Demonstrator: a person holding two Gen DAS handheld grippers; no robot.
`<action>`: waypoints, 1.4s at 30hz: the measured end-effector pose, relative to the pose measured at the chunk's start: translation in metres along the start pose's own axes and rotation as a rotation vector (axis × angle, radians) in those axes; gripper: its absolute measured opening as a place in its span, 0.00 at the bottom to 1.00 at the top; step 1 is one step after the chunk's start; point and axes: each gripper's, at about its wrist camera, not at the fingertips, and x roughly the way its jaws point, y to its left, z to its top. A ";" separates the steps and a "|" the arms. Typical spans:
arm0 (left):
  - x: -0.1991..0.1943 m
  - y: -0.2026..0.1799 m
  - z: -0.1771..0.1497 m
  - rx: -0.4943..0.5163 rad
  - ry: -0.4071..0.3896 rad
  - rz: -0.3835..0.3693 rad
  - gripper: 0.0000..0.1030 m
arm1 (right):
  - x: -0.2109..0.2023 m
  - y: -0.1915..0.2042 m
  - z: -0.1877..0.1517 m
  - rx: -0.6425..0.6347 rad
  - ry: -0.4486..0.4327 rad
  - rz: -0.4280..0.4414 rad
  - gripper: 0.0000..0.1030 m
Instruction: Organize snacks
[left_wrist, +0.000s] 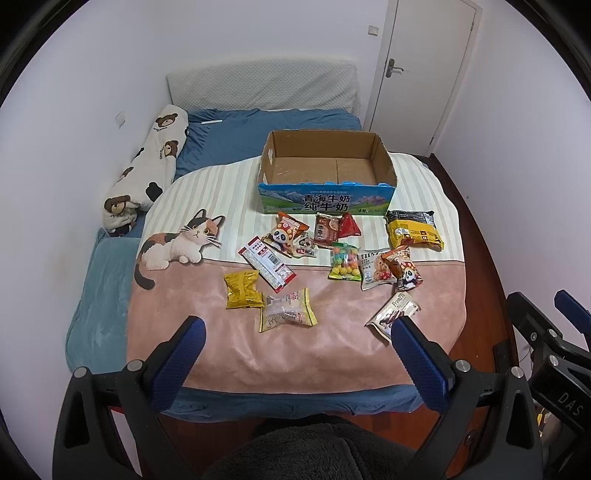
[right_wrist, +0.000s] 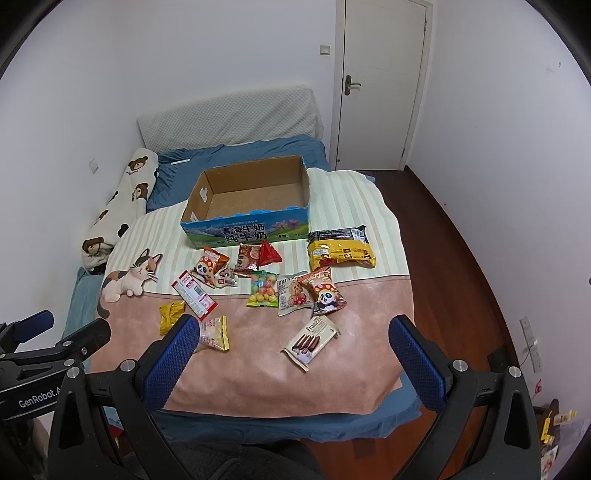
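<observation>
On the bed's pink blanket (left_wrist: 332, 350), scattered foil snack packets (left_wrist: 288, 314) lie near the empty blue-printed cardboard box (left_wrist: 325, 199). My left gripper (left_wrist: 299, 332) and right gripper (right_wrist: 291, 332) hover, jaws wide, holding nothing; slick packets may slip from a shallow pinch.

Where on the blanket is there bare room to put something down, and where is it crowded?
Free: the pink strip of blanket nearest the person, below the yellow-edged clear packet; the striped part left of the open cardboard milk box, above the printed cat. Crowded: directly in front of the box.
</observation>
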 end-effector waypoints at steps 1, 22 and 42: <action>0.000 0.000 0.000 -0.001 0.000 0.000 1.00 | 0.000 0.000 0.000 0.001 0.000 0.002 1.00; 0.002 -0.002 0.005 0.004 -0.001 -0.003 1.00 | 0.002 0.000 0.000 0.010 -0.001 0.008 1.00; 0.061 0.018 0.038 -0.051 -0.020 0.075 1.00 | 0.072 -0.035 0.027 0.141 0.038 0.086 1.00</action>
